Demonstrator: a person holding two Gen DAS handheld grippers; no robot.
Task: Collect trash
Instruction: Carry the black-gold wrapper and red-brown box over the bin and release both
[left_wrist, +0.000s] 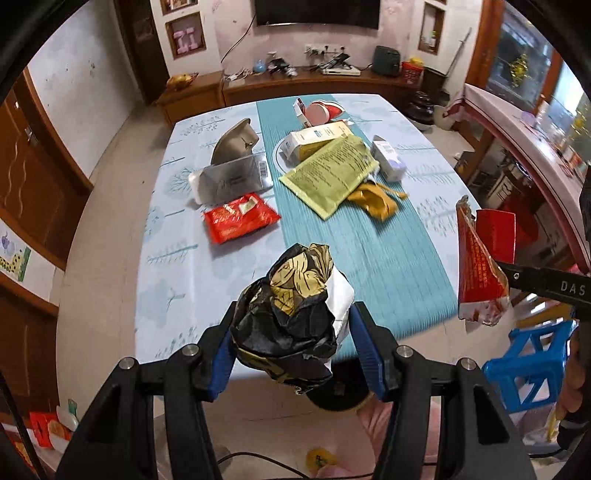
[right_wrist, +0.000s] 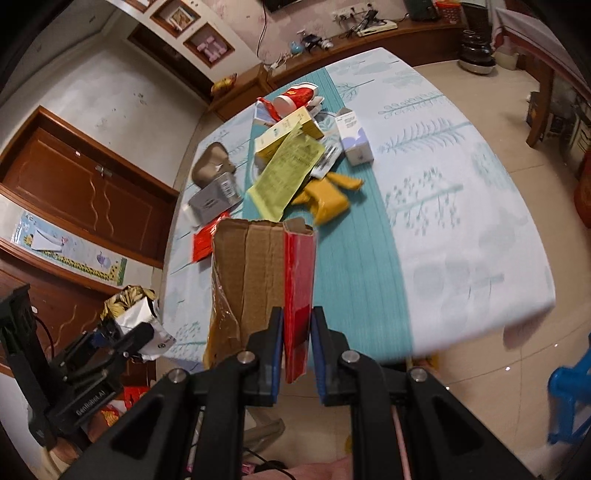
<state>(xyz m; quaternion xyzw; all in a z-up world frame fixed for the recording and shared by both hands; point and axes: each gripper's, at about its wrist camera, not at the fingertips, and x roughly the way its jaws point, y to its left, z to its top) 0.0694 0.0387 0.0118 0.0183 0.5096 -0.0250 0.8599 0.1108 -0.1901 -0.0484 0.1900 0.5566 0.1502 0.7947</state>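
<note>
My left gripper (left_wrist: 291, 317) is shut on a crumpled black-and-gold wrapper (left_wrist: 295, 295) with a silver lining, held above the near table edge. In the right wrist view my right gripper (right_wrist: 297, 321) is shut on a torn piece of red-faced brown cardboard (right_wrist: 258, 273). The same cardboard (left_wrist: 480, 266) hangs at the right of the left wrist view. On the table lie a red packet (left_wrist: 240, 218), a silver box (left_wrist: 232, 177), a yellow-green pouch (left_wrist: 332, 173), a mustard wrapper (left_wrist: 373, 201), a white-and-yellow carton (left_wrist: 317, 140) and a white-and-purple box (left_wrist: 388, 157).
A red cup (left_wrist: 321, 110) lies at the far end of the teal runner (left_wrist: 369, 258). A blue plastic stool (left_wrist: 532, 369) stands on the floor at the right. Red packaging (left_wrist: 48, 428) lies on the floor at lower left.
</note>
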